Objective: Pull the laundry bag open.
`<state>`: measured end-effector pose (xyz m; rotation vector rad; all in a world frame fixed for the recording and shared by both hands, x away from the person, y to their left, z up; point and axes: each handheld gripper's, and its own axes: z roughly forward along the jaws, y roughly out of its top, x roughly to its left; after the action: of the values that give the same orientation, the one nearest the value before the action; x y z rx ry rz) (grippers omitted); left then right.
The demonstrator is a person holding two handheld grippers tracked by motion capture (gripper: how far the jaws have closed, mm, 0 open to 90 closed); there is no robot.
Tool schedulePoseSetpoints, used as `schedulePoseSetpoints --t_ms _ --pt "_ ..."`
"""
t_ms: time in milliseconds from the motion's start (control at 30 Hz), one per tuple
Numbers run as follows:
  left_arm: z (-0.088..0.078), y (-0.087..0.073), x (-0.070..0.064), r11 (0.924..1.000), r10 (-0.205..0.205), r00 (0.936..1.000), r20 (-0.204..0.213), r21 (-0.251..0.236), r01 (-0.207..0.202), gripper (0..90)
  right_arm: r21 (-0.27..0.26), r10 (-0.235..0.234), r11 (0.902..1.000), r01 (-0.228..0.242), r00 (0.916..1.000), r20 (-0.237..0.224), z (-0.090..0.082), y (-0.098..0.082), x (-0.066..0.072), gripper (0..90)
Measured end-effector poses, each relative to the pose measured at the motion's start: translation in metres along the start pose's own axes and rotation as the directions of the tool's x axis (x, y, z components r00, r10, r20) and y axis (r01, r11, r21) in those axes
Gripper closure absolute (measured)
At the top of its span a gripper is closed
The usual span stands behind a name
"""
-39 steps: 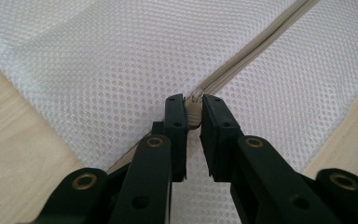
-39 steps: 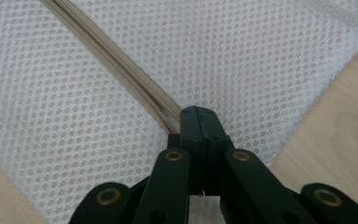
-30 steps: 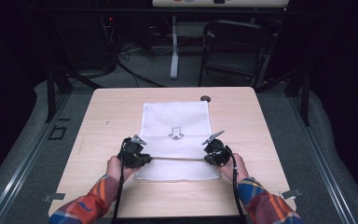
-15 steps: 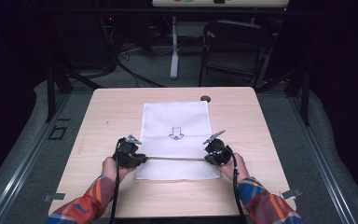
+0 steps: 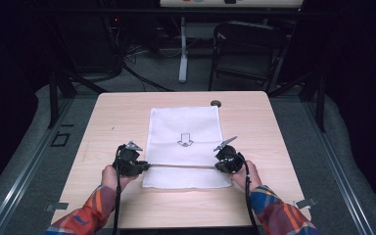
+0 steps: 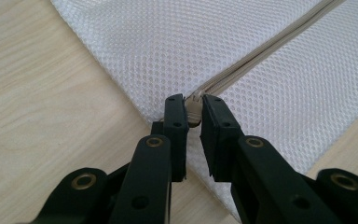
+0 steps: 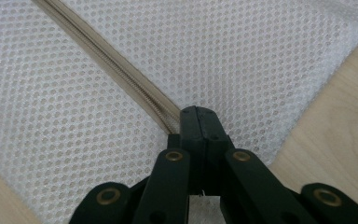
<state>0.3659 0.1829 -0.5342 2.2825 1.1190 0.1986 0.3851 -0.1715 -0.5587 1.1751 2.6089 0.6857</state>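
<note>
Here, nearest to me, my forearms in plaid sleeves come in from the bottom of the high view, each hand holding a black gripper low over a pale wooden table (image 5: 274, 142). A white mesh laundry bag (image 5: 185, 127) lies flat in the middle of the table, its long side running away from me, with a small arrow mark (image 5: 185, 140) printed on it. A beige zipper (image 5: 181, 166) crosses the bag's near end from side to side, and both grippers sit at its two ends.

My left gripper (image 6: 193, 112) is at the bag's left edge. Its jaws stand almost closed, with a narrow gap, and they pinch the small metal zipper pull (image 6: 194, 108) between their tips. My right gripper (image 7: 196, 116) is at the bag's right edge. Its jaws are pressed fully together on the zipper tape and mesh there, pinning that end.

As I judge it, the grasping is done: one end is anchored and the pull is caught. The zipper teeth look closed along the whole stretch I can see, so the slide along the track is not yet made.

Farther off, a small dark round object (image 5: 216, 103) rests at the table's far edge. Beyond that stand a folding chair (image 5: 247, 49) and cables on a dark floor.
</note>
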Motion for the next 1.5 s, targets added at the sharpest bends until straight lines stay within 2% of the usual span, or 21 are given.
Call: schedulePoseSetpoints --t_ms 233,333,567,1000,1100,1333,1500 --pt "-0.001 -0.001 0.003 1.0000 0.001 1.0000 0.004 0.006 -0.001 80.2 -0.005 0.004 1.0000 -0.004 1.0000 -0.004 0.000 -0.001 0.000 90.0" --pt "-0.003 -0.002 0.004 1.0000 0.001 0.9999 -0.013 0.007 -0.001 80.3 -0.002 0.001 1.0000 -0.001 1.0000 0.002 0.000 -0.001 0.000 90.0" --pt "-0.008 -0.010 0.010 0.9994 -0.033 0.9990 -0.029 0.003 0.033 80.4 0.003 0.001 1.0000 -0.001 1.0000 0.000 0.000 0.000 -0.001 90.0" --pt "-0.005 -0.011 0.012 0.9982 -0.038 0.9984 -0.042 0.044 0.040 80.3 0.008 0.005 1.0000 -0.005 1.0000 -0.004 -0.001 -0.001 -0.002 90.0" --pt "-0.005 -0.011 0.012 0.9981 -0.039 0.9982 -0.046 0.046 0.041 80.0 -0.006 0.015 0.9999 -0.015 0.9997 -0.020 0.000 -0.001 -0.002 90.0" --pt "-0.002 -0.010 0.012 0.9975 -0.031 0.9982 -0.052 0.062 0.034 80.1 -0.009 -0.002 1.0000 0.002 1.0000 -0.001 -0.001 -0.003 -0.002 90.0" --pt "-0.001 -0.010 0.011 0.9972 -0.030 0.9984 -0.049 0.068 0.033 80.1 -0.023 0.002 0.9997 -0.002 1.0000 -0.008 0.000 -0.003 -0.002 90.0"
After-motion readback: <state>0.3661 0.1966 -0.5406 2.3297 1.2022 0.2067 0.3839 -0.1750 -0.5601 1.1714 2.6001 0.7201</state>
